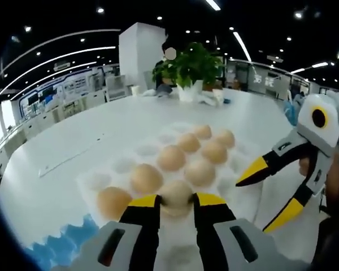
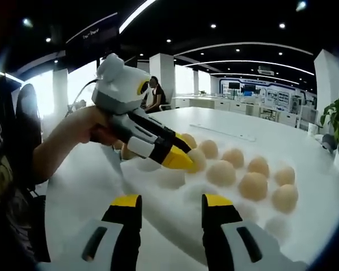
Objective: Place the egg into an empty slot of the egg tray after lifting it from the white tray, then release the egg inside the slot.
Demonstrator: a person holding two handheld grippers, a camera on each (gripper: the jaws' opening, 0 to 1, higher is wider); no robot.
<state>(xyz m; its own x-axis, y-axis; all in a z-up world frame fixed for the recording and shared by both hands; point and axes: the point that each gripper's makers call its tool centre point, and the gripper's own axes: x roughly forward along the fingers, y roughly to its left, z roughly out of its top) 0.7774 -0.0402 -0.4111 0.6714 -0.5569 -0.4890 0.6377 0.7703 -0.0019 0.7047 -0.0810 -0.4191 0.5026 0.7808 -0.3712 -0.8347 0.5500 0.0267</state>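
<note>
Pinching an egg (image 1: 176,196) betw. its jaws, the left gripper (image 1: 176,202) sits over the egg tray (image 1: 237,164) on the white counter (image 1: 101,124). Right gripper (image 2: 170,204) jaws spread, nothing betw. them; more eggs (image 2: 254,185) lie ahead.

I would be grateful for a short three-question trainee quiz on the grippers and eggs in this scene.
1. True or false: the left gripper has its jaws around an egg in the egg tray.
2. The right gripper is: A) open, holding nothing; B) shut on an egg; C) resting on the potted plant.
3. Fill in: the egg tray rests on a ____ table.

Key: 1 true; 2 A; 3 white.
</note>
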